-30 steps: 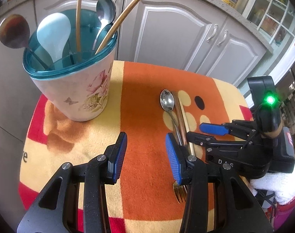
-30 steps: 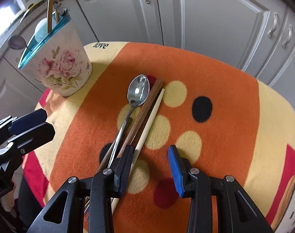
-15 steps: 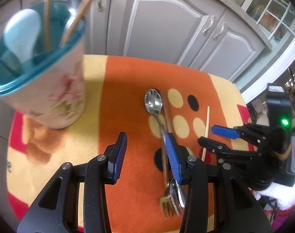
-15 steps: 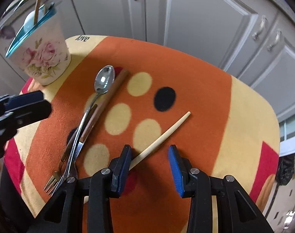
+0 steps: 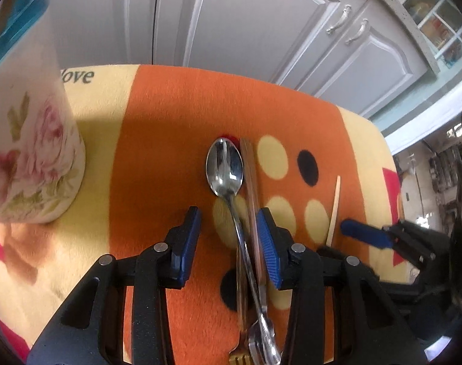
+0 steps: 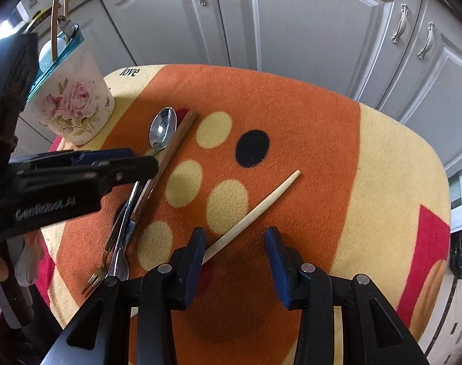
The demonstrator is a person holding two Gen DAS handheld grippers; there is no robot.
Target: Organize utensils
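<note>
left tongs (image 5: pixel 227 237): closing astride spoon (image 5: pixel 224 167), not pinching | right tongs (image 6: pixel 235 252): opening, chopstick (image 6: pixel 255 205) loose on surface (image 6: pixel 383 182) | risk: snagging fork (image 6: pixel 95 276) underneath, dragging both

Both grippers point steeply down. The left gripper (image 5: pixel 229 240) has its blue-padded jaws apart and closing, with slim handles lying between them, the pads not pressing. The right gripper (image 6: pixel 235 263) has its jaws apart and opening, nothing pinched; a pale stick passes beside its left finger (image 6: pixel 192 261).
</note>
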